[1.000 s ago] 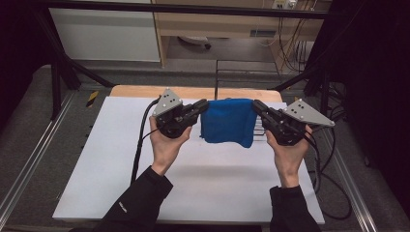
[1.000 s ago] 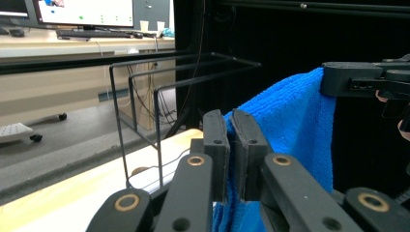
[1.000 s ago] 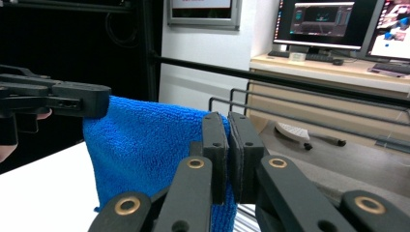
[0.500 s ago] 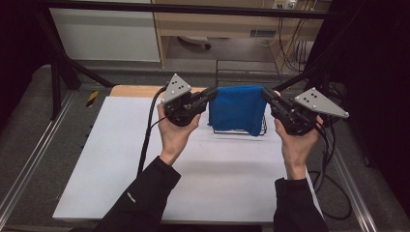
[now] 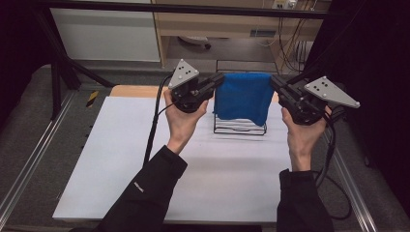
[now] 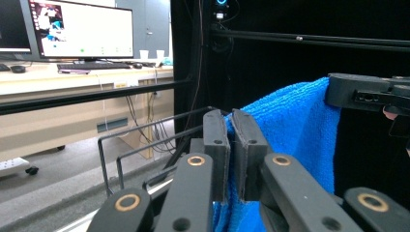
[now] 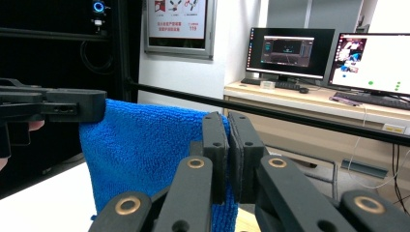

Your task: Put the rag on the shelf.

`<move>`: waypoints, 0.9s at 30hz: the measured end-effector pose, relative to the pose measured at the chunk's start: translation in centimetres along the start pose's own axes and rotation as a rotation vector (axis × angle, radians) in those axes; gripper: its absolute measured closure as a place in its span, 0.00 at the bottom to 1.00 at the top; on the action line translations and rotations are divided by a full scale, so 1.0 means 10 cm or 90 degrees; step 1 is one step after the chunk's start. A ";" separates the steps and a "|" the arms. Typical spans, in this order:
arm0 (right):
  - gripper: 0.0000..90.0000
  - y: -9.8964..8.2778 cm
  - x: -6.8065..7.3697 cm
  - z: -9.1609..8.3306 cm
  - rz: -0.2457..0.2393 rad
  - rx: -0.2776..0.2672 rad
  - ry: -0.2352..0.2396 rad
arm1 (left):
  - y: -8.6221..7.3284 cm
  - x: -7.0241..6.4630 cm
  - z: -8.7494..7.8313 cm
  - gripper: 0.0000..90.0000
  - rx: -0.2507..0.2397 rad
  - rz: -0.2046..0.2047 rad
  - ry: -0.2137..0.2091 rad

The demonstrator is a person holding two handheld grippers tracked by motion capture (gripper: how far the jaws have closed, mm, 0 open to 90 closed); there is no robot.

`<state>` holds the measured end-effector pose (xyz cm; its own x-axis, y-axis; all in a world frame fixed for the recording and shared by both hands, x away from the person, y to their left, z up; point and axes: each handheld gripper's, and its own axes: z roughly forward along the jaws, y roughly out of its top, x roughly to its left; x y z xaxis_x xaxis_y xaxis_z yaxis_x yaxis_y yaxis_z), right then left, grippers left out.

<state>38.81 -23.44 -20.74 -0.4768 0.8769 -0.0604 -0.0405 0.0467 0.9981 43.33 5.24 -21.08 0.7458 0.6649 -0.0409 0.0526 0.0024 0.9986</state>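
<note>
Above the white counter [image 5: 121, 159], a blue microfibre cloth [image 5: 241, 99] hangs stretched in the air over a black wire rack [image 5: 240, 127], with the left gripper [image 5: 216, 83] clamped tightly on its one top corner and the right gripper [image 5: 276, 84] clamped tightly on the other.

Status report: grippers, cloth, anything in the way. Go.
Left gripper and right gripper shut on blue cloth, top corners. Cloth hangs above wire rack. Nothing between them.
</note>
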 end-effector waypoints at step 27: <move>0.97 0.46 -0.20 0.15 -0.024 -0.038 -0.032 | 0.47 0.07 0.31 0.95 -0.047 -0.002 0.015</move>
<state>40.87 -24.26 -16.00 -0.4293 0.8981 -0.0954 -0.1105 0.0526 0.9925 46.16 3.38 -16.50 0.7298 0.6823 -0.0439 0.0055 0.0583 0.9983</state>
